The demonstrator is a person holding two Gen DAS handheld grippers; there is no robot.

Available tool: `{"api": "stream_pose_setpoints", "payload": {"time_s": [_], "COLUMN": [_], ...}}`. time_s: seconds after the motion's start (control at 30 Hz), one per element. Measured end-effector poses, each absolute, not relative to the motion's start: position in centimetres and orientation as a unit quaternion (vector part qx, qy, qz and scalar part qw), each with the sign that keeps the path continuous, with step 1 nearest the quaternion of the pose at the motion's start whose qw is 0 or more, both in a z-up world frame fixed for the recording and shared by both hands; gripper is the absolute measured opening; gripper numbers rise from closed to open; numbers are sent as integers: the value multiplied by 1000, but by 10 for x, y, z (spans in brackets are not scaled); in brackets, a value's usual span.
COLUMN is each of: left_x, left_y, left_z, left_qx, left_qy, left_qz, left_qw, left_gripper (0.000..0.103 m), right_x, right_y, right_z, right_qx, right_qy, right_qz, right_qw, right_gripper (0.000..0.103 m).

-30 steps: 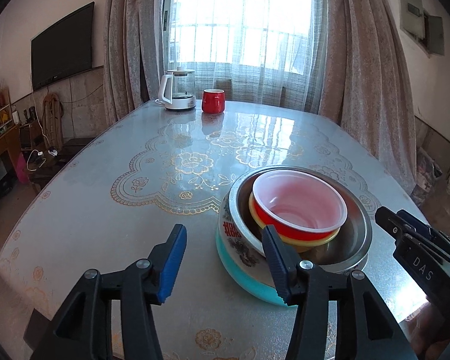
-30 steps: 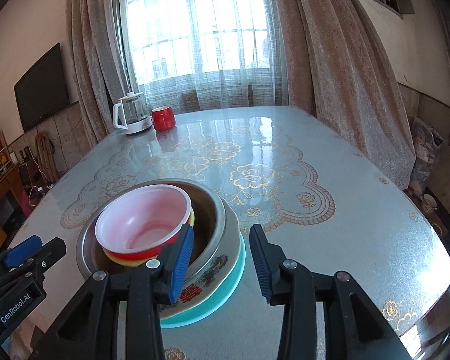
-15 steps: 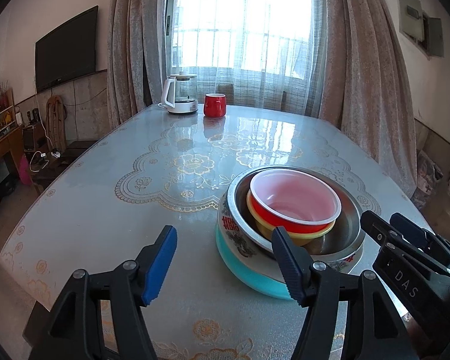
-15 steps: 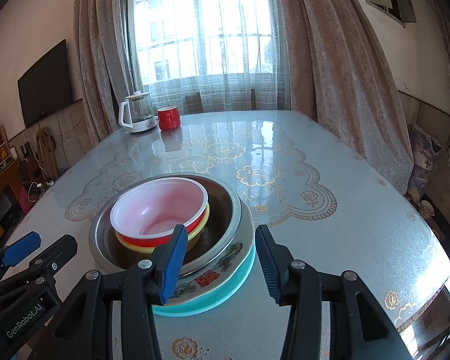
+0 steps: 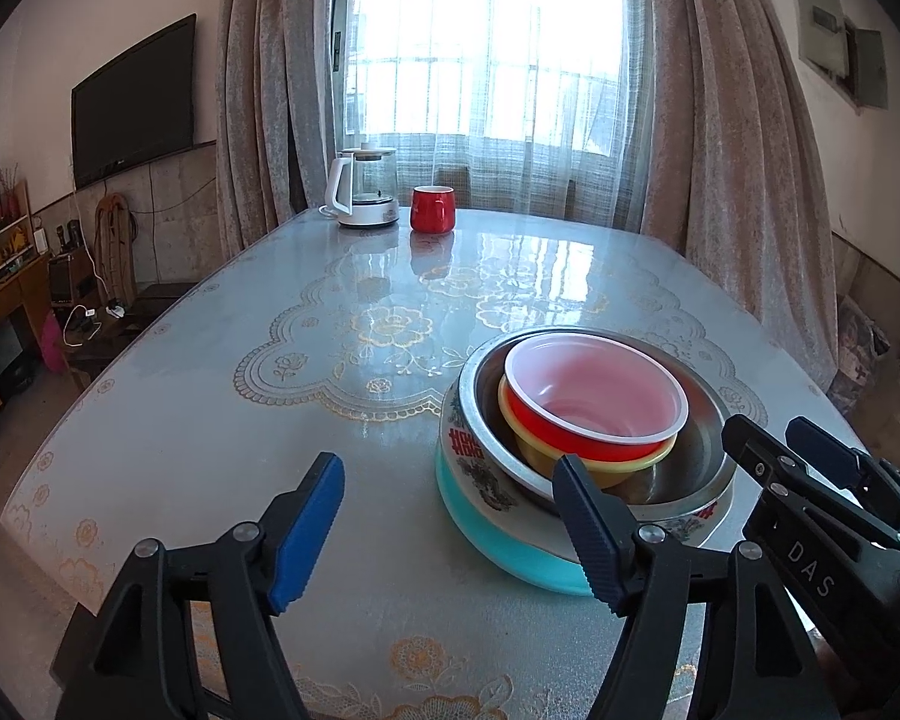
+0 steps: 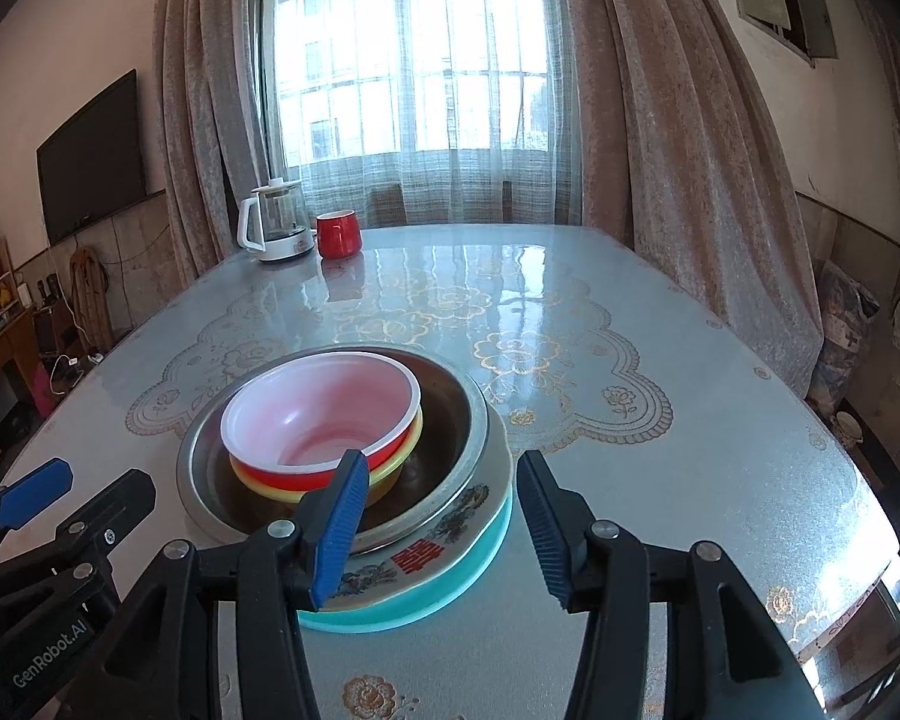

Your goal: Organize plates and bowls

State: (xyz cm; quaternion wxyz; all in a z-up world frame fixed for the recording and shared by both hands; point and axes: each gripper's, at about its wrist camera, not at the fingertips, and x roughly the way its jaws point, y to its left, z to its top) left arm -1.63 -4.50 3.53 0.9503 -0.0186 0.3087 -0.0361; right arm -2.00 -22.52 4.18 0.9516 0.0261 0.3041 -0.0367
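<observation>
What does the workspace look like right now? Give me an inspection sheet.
Surface: glossy table with a gold flower print.
Job's things: one nest near the front edge: red bowl in a yellow bowl, in a steel bowl, on a patterned plate, on a teal dish.
Clutter: kettle and red mug at the far end.
Grippers: left claw and right claw open, jaws just widening, holding nothing.
Cables: wires on the floor by the wall.
Surroundings: curtained window, television.

Kettle beside red mug, possibly touching; wall TV.
</observation>
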Motion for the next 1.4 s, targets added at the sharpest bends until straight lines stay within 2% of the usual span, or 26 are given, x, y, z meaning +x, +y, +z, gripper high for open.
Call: {"api": "stream_pose_setpoints", "payload": {"time_s": [1.4], "left_x": [-11], "left_y": [-47], "left_z": [33], "left_qx": [-13], "left_qy": [314], "left_qz": [-39], "left_qw": [949], "left_gripper": [75], "right_x": [-13], "right_y": [-220], "right_z": [40], "right_qx": [20], "right_qy": [302], "right_qz": [-33], "right_qw": [953], "right_gripper": [53]}}
